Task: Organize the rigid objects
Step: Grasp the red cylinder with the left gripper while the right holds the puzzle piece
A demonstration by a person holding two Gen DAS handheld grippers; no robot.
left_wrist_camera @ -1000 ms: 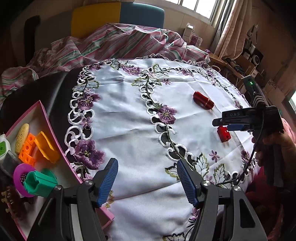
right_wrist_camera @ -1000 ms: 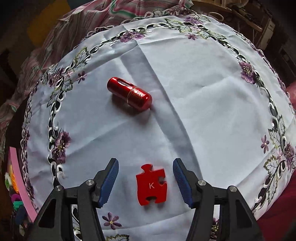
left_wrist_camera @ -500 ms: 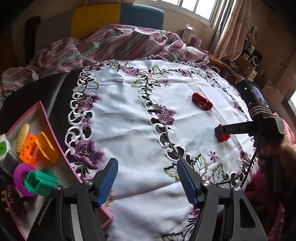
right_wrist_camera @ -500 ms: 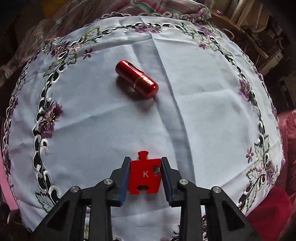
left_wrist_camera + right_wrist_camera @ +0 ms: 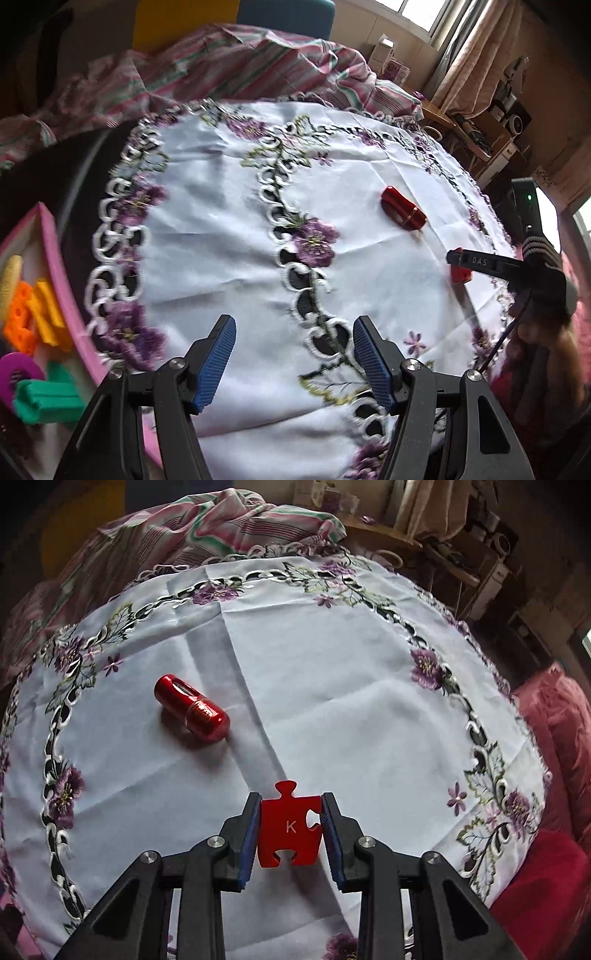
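A flat red puzzle piece (image 5: 290, 830) marked K sits clamped between the blue pads of my right gripper (image 5: 290, 827), lifted a little off the white embroidered cloth (image 5: 332, 709). The left wrist view shows that same piece (image 5: 460, 274) under the right gripper (image 5: 458, 260) at the table's right side. A glossy red capsule (image 5: 192, 712) lies on the cloth, up and left of the held piece; in the left wrist view the capsule (image 5: 402, 213) is at upper right. My left gripper (image 5: 291, 363) hangs open over the cloth's near edge with nothing between its fingers.
A pink-rimmed tray (image 5: 59, 280) at the left holds orange blocks (image 5: 33, 314), a green piece (image 5: 48, 400), a purple ring (image 5: 18, 371) and other small items. Striped fabric (image 5: 236, 66) is heaped beyond the table. A person's hand (image 5: 543, 343) grips the right tool.
My right gripper closed on the red puzzle piece and raised it slightly off the cloth. The left gripper shifted across the table, still open.
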